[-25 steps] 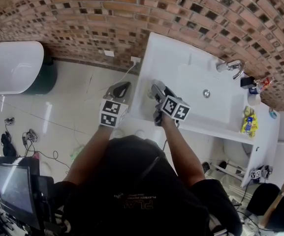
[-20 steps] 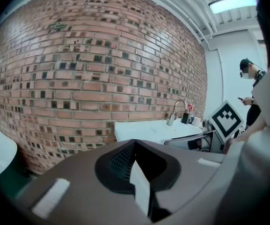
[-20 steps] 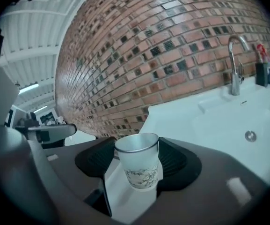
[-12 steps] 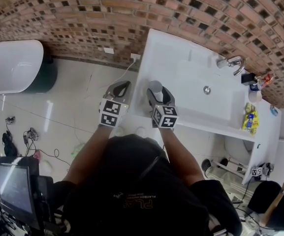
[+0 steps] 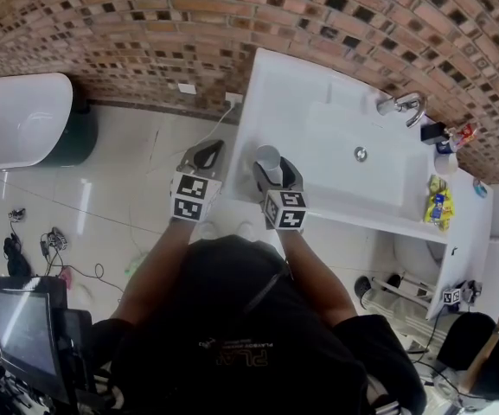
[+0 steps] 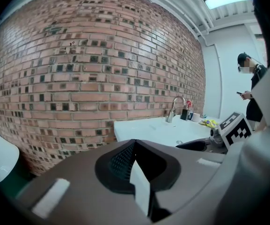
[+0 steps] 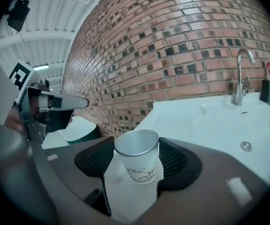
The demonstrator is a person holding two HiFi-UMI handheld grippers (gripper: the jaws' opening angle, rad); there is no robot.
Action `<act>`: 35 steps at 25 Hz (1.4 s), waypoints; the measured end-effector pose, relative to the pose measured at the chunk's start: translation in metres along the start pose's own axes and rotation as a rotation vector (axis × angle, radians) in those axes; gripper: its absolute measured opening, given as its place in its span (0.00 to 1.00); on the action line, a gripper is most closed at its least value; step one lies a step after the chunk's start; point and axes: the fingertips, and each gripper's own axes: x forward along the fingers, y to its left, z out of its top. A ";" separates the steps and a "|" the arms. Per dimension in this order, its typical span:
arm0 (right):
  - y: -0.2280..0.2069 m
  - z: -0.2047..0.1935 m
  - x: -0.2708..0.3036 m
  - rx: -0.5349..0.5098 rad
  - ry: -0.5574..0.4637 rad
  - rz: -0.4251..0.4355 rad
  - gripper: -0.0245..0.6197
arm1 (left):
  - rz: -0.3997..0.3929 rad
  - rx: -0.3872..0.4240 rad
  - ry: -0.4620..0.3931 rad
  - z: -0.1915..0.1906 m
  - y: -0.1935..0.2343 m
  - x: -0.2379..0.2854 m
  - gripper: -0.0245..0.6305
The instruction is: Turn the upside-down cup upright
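right gripper view: right claw [image 7: 137,167] grips cup [image 7: 138,156], turned mouth-up since a second ago; left claw [image 6: 135,159] pinched together, empty; set-down remains.

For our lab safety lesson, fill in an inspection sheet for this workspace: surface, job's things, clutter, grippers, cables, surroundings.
Surface: white sink counter, against the wall.
Job's things: cup, rim up, between the right gripper's jaws.
Clutter: tap, bottles and yellow packet on the counter.
Grippers: right gripper shut on the cup; left gripper shut, empty, over the floor.
Cables: white cord from the wall socket; cable tangle on the floor.
Surroundings: brick wall, white tub, monitor.
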 end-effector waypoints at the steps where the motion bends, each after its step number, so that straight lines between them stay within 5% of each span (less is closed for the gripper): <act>1: 0.001 -0.001 -0.001 -0.002 0.004 -0.001 0.53 | -0.001 -0.002 -0.001 0.000 -0.001 0.000 0.04; 24: 0.017 0.001 -0.029 -0.133 0.005 0.007 0.59 | -0.030 -0.020 -0.008 -0.001 -0.018 0.009 0.04; 35: 0.020 0.059 -0.057 -0.169 -0.138 -0.036 0.38 | -0.041 0.008 -0.033 0.007 -0.024 0.004 0.04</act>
